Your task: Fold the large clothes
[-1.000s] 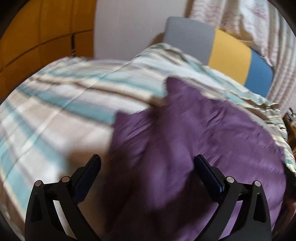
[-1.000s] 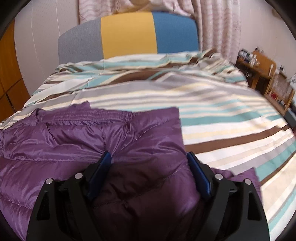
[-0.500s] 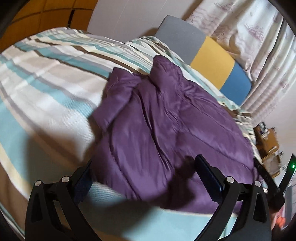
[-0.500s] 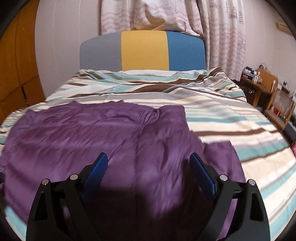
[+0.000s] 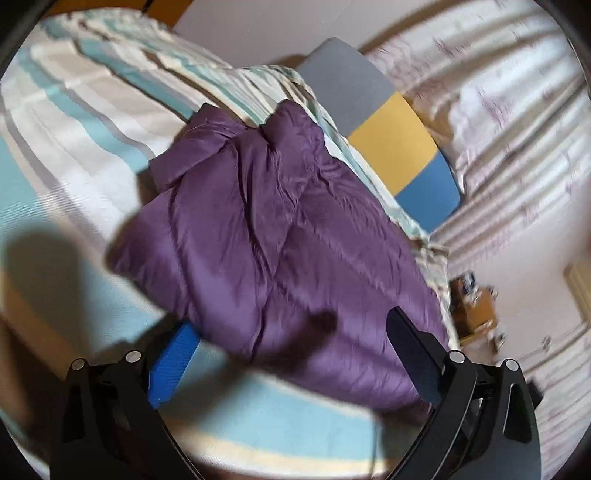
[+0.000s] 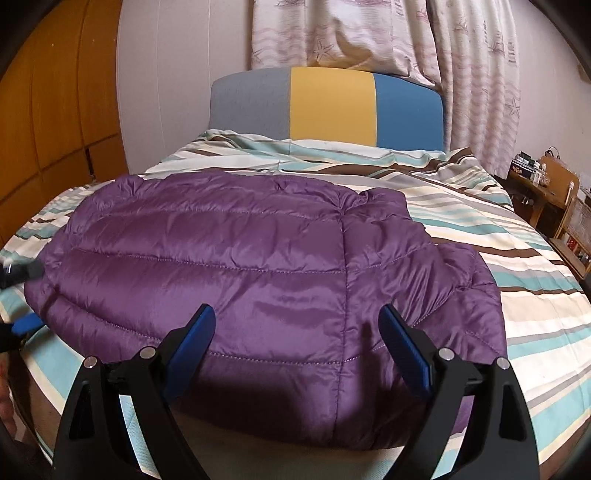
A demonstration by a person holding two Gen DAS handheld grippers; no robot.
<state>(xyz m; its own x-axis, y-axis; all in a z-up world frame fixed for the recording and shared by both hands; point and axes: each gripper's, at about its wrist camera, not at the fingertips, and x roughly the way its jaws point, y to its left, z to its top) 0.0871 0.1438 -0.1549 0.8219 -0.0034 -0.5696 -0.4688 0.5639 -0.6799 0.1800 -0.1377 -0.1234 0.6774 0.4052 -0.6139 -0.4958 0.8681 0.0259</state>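
A purple quilted puffer jacket (image 6: 258,266) lies folded flat on the striped bed cover (image 6: 480,236). It also shows in the left wrist view (image 5: 273,236), with a sleeve cuff at its far left end. My right gripper (image 6: 295,332) is open and empty, held above the jacket's near edge. My left gripper (image 5: 288,343) is open and empty, above the jacket's near left corner. Its blue fingertips (image 6: 26,323) show at the left edge of the right wrist view.
A headboard (image 6: 328,103) in grey, yellow and blue stands at the far end of the bed. Patterned curtains (image 6: 369,33) hang behind it. Orange wardrobe doors (image 6: 48,110) are on the left. A wooden desk and chair (image 6: 546,199) stand on the right.
Both grippers have drawn back and up from the jacket. The jacket now lies flat in a folded bundle, and the left view has swung right toward the headboard.
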